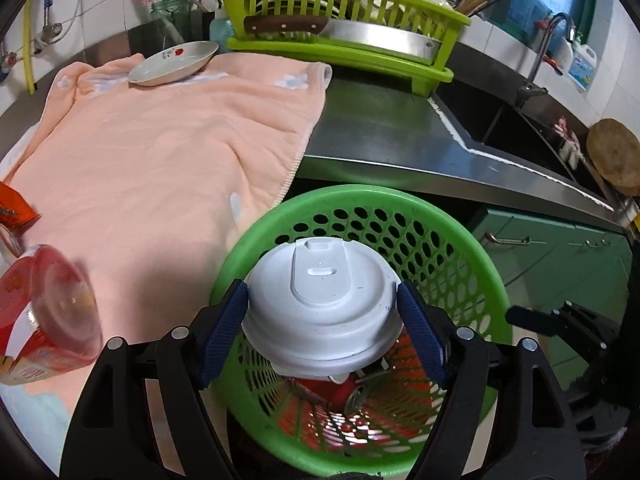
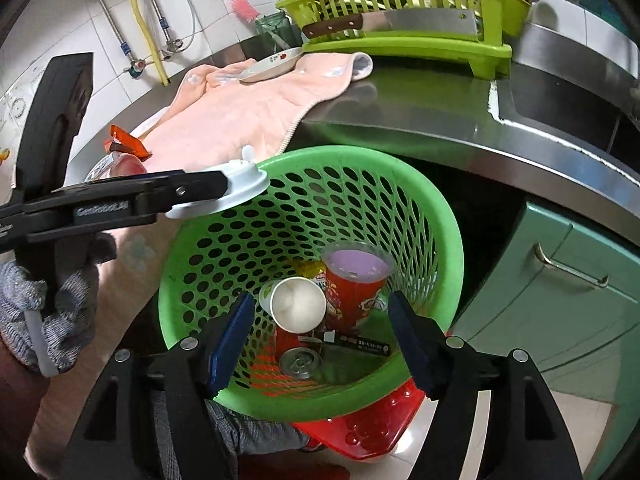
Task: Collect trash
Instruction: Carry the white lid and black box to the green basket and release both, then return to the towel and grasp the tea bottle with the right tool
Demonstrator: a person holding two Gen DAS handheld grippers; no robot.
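Drop step: the left gripper (image 1: 322, 320), jaws clamped on a white lid (image 1: 320, 304), holds it over the green basket (image 1: 472, 256) at lower centre; next, release; the right gripper (image 2: 320, 340) hangs open, empty.

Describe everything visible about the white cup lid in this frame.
The white cup lid is a round domed plastic piece with a raised sip tab and a small slot on top, faintly speckled with dirt. The left gripper clamps its rim between blue pads, holding it tilted in the air above the green basket, over its near-left rim. It touches nothing else.
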